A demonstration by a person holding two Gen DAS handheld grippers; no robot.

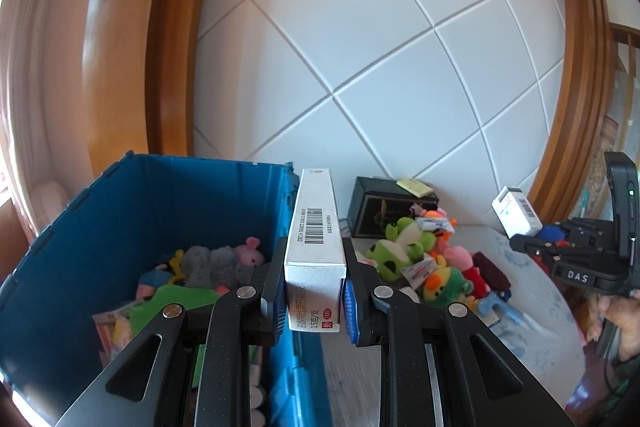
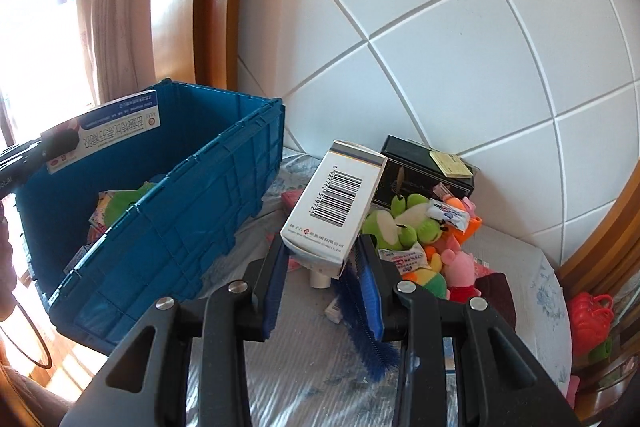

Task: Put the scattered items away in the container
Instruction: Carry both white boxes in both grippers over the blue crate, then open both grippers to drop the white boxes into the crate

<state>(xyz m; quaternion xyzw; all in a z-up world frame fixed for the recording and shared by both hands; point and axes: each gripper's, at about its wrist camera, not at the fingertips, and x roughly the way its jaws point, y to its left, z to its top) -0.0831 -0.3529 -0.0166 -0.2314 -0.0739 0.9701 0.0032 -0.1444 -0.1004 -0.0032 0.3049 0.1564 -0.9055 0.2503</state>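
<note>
My left gripper [image 1: 314,301] is shut on a long white ointment box [image 1: 316,239], held above the right rim of the blue crate [image 1: 120,227]; this box also shows in the right wrist view [image 2: 108,135]. My right gripper [image 2: 324,291] is shut on a white medicine box with a barcode [image 2: 336,211], held above the bed right of the crate [image 2: 180,219]; it also shows in the left wrist view [image 1: 518,213]. Plush toys and packets lie inside the crate.
A pile of plush toys [image 2: 420,239] and sachets lies by a black box [image 2: 428,167] against the white padded headboard. A blue fuzzy stick [image 2: 368,339] and small tube lie on the bedspread. A red item [image 2: 590,319] sits at the far right.
</note>
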